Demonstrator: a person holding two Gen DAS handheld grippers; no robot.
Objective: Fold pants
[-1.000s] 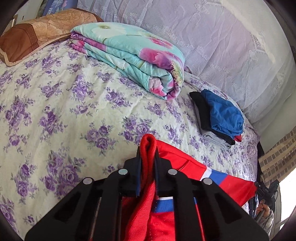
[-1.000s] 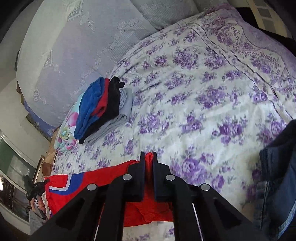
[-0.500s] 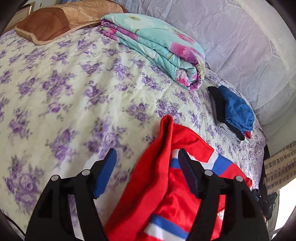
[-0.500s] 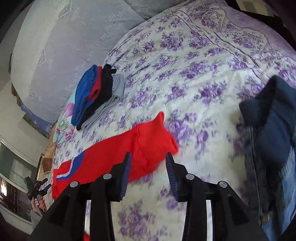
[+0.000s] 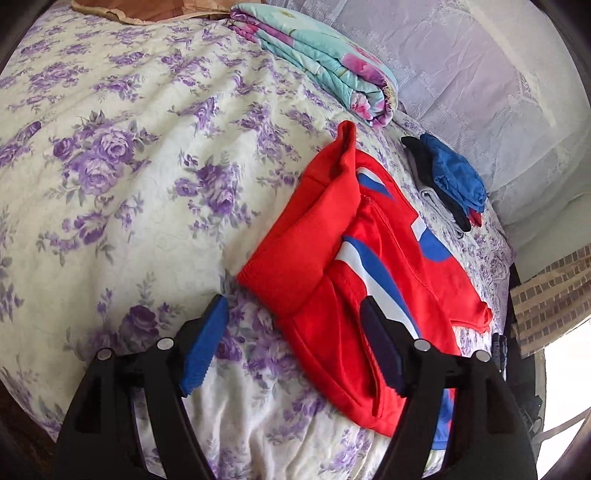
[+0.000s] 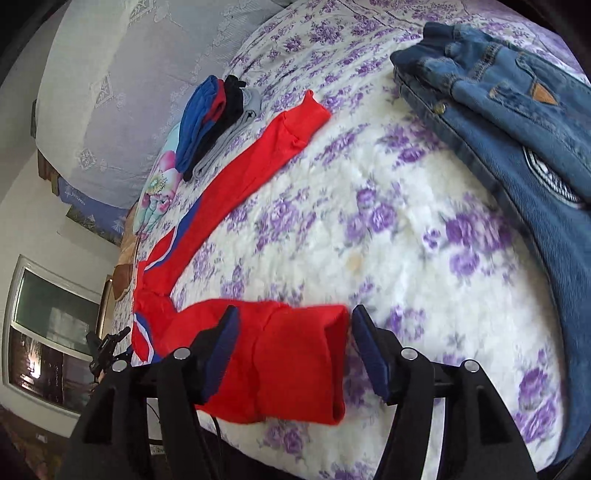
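Red pants (image 5: 354, 266) with blue and white stripes lie spread on the floral bedsheet (image 5: 129, 155). In the left wrist view their waist end is near, with a flap folded over. My left gripper (image 5: 291, 347) is open and empty, hovering above the waist edge. In the right wrist view one leg of the pants (image 6: 251, 162) stretches away and the other leg's cuff (image 6: 295, 362) lies near the bed's front edge. My right gripper (image 6: 295, 354) is open and empty, its jaws either side of that cuff without touching it.
A folded floral quilt (image 5: 325, 62) and a brown pillow (image 5: 147, 9) lie at the head of the bed. A stack of folded clothes (image 5: 447, 181) sits by the wall, also in the right wrist view (image 6: 214, 118). Blue jeans (image 6: 517, 122) lie at the right.
Both grippers were shut on the red pants one second ago, then opened and let go. Both have since pulled back, and the pants now lie flat on the bed.
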